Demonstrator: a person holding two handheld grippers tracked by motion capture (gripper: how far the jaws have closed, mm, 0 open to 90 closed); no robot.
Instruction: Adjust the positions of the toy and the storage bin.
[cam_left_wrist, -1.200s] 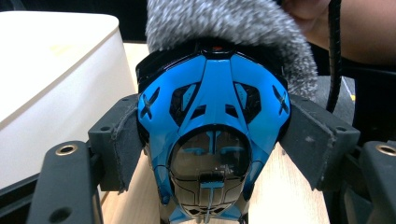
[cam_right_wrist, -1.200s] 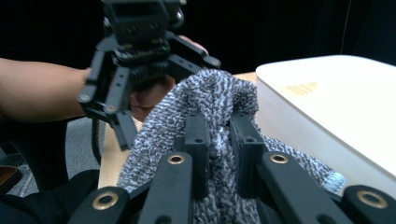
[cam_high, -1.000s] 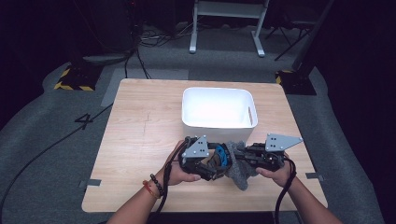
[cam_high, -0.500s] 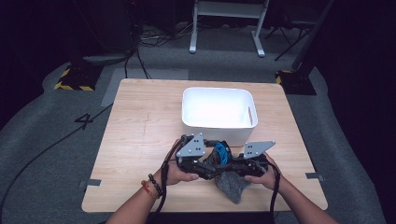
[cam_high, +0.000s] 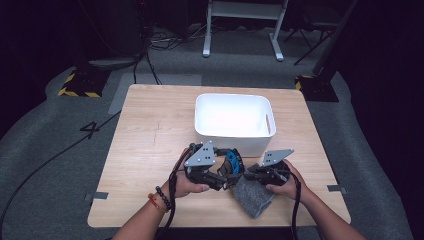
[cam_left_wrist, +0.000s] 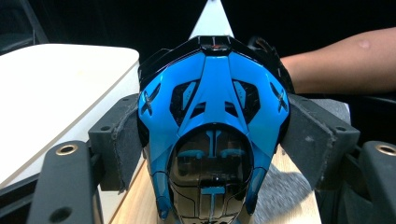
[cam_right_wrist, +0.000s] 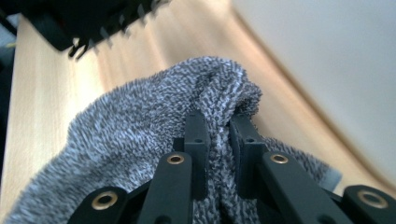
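Note:
My left gripper (cam_high: 226, 176) is shut on a blue and black computer mouse (cam_left_wrist: 212, 126), its two pads (cam_left_wrist: 122, 140) pressed against the mouse's sides; the mouse (cam_high: 231, 162) shows just in front of the white bin. My right gripper (cam_right_wrist: 217, 135) is shut on a fold of a grey fuzzy cloth (cam_right_wrist: 154, 116). In the high view the cloth (cam_high: 252, 196) lies on the table at the front, with the right gripper (cam_high: 250, 175) at its upper edge, close beside the left one.
A white rectangular bin (cam_high: 234, 122) stands on the wooden table (cam_high: 150, 135) just behind both grippers. Its wall (cam_left_wrist: 56, 93) fills the left of the left gripper view. Cables and a metal stand base (cam_high: 240, 20) lie on the floor beyond.
The right gripper has moved left toward the left gripper, dragging the grey cloth with it. The left gripper with the mouse has stayed almost still.

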